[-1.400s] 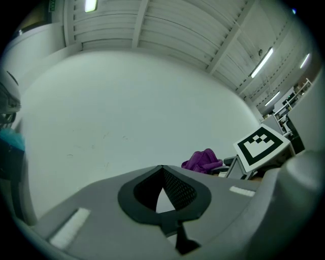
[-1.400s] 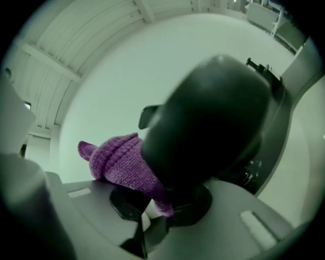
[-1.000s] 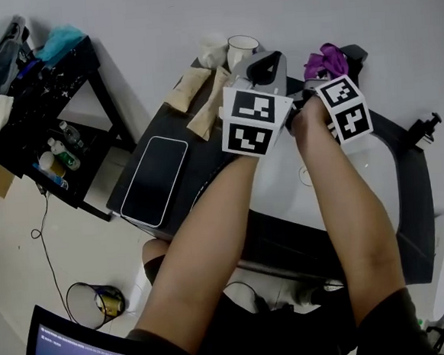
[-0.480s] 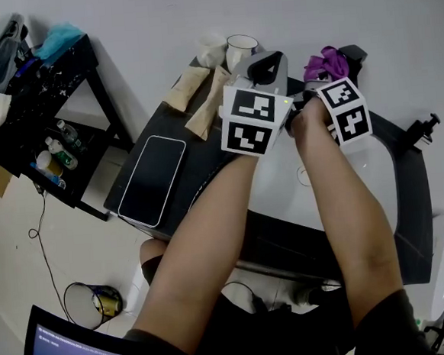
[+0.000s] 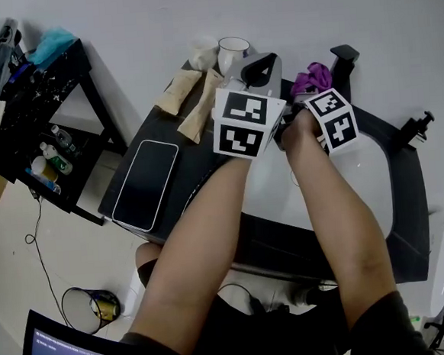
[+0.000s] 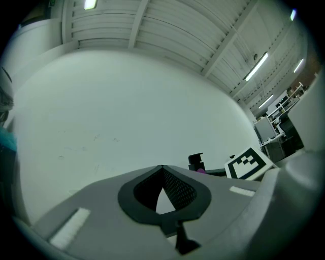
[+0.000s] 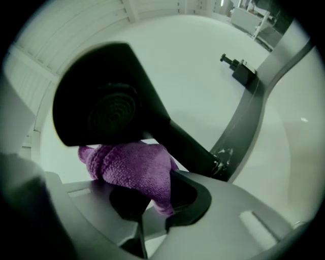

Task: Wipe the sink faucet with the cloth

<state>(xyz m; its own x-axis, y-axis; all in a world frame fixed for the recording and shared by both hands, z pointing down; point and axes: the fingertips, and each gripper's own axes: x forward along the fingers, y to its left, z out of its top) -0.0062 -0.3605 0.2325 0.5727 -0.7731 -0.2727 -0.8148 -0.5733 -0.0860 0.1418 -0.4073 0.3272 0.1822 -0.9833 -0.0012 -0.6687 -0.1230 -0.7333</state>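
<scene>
Wiping looked underway: the right gripper (image 7: 152, 195) was clamped on the purple cloth (image 7: 129, 167), which touched the underside of the black faucet head (image 7: 101, 96). The left gripper (image 6: 162, 170) was pinched together on nothing, aimed at the wall (image 6: 127, 101). Farther off lay the white sink (image 5: 364, 185). Next move probably called for sliding the cloth down the spout with pressure.

Right gripper (image 7: 150, 195) moves down and left in the head view, with the cloth (image 5: 311, 78) pinched in its jaws. Cloth comes off the top of the faucet (image 5: 344, 51). Faucet head, half covered by the cloth before, now shows bare to the right of it. Cloth now sits lower, under the head against the neck. The whole scene slides slightly left in frame.
</scene>
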